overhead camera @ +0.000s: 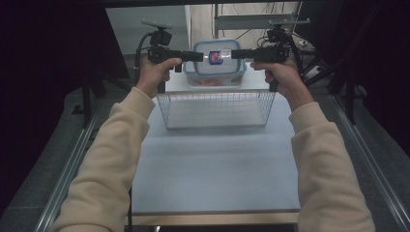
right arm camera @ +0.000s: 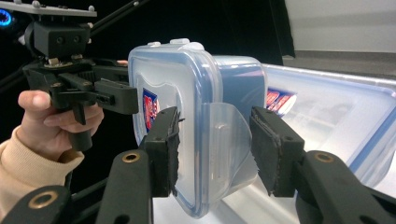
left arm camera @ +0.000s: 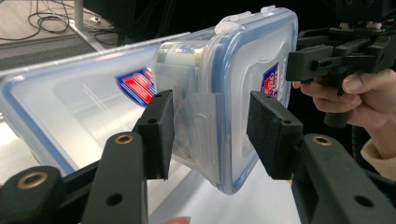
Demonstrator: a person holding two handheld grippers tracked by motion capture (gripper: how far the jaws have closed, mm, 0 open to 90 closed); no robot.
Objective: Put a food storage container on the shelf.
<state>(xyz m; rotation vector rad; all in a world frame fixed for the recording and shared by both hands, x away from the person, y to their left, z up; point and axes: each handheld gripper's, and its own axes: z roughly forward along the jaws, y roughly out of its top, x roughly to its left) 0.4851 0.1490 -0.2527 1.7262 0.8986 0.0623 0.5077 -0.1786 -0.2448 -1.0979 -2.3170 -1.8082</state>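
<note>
The left gripper (overhead camera: pixel 199 56) and right gripper (overhead camera: pixel 235 54) each clamped half-closed jaws on opposite ends of the clear blue-lidded plastic box (overhead camera: pixel 215 72), above the table's far edge (overhead camera: pixel 251 83).

surface: pale grey table (overhead camera: pixel 212 164) | on it: wire basket (overhead camera: pixel 216 110) at far end

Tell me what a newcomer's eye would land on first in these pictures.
First, the clear lidded container with a blue-rimmed lid and a red-and-blue label, held up between the left hand-held gripper and the right hand-held gripper, one at each end. Just below and nearer the person sits a white wire basket on the pale table.
</note>
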